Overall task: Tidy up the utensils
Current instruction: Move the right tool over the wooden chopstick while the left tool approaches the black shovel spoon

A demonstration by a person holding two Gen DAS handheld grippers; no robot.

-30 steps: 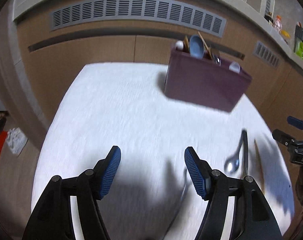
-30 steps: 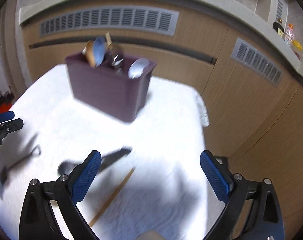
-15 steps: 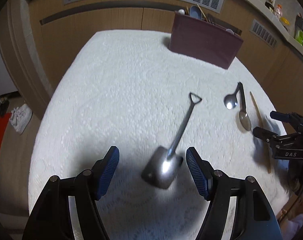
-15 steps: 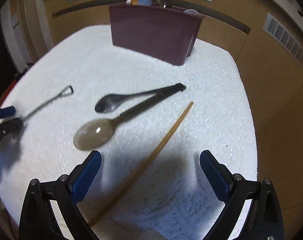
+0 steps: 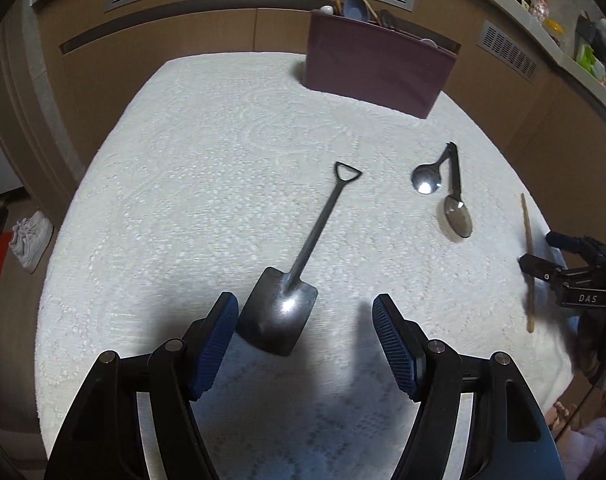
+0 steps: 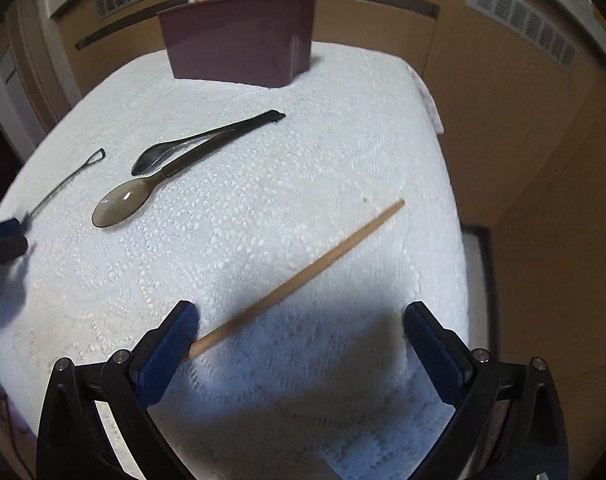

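The left gripper [image 5: 305,330] hangs with its jaws apart over the white-clothed table [image 5: 183,184], clamping nothing; bare cloth runs ahead and to its left up to the table's rounded edge. The metal shovel-shaped spoon [image 5: 299,276] lies just ahead of it, blade near its left finger, handle slanting away. The right gripper [image 6: 301,332] is spread wide too; one wooden chopstick [image 6: 303,278] lies slantwise between its fingers, near end by the left pad. Ahead-left of it lie two spoons [image 6: 163,178], handles touching. Farther ahead stands one maroon holder [image 6: 239,36] with utensils inside.
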